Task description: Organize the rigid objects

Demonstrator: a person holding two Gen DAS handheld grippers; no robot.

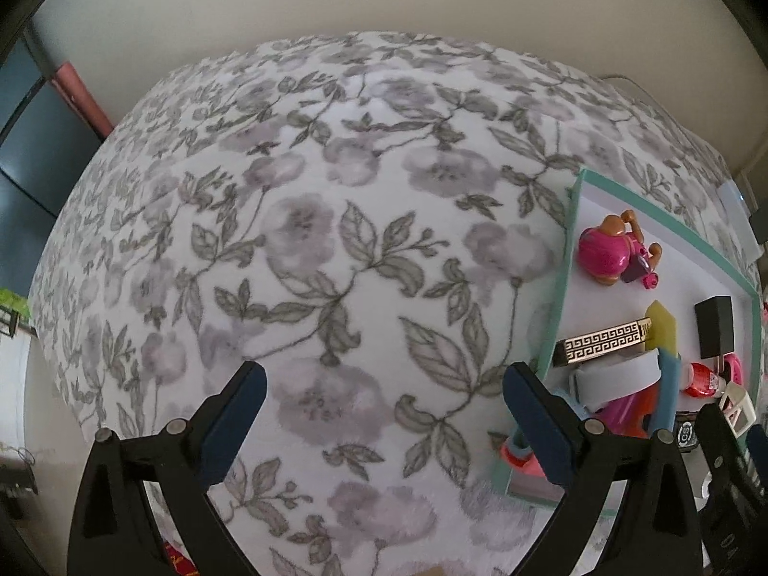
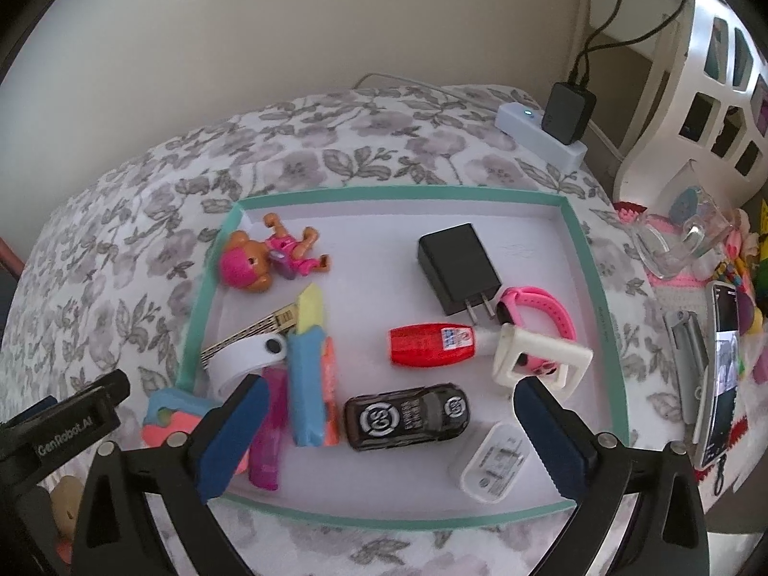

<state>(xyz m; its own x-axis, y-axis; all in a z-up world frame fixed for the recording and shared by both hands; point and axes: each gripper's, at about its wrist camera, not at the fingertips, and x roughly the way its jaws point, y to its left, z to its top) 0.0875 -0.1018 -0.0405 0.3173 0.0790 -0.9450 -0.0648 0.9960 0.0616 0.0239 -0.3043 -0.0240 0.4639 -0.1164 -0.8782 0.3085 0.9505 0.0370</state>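
Both tongs are standing wide open w/ nothing between the pads, so this is reading as the gap between a drop-off and the next pick. The right tongs (image 2: pixel 389 432) are hovering over the near part of the teal-rimmed tray (image 2: pixel 595 283), w/ the black toy car (image 2: pixel 407 416) lying just ahead, roughly between the two fingers. The car's long axis is running across the tongs' opening, left-to-right, nose toward the right finger; grabbing it probably calls for rolling the wrist so the pads are closing on its narrow sides, not its ends. The red bottle (image 2: pixel 427 344) is lying farther ahead, also crosswise, cap end toward the right finger. The black charger (image 2: pixel 458 266) is sitting beyond that, prongs pointing back toward the tongs. The foam toy sword (image 2: pixel 307 374) is lying by the left finger, long axis running away from the tongs, yellow tip far. The left tongs (image 1: pixel 384 425) are hanging over bare floral bedspread (image 1: pixel 312 192), tray off past the right finger; nothing in reach there, so next is prob. swinging toward whatever item is left outside the tray.
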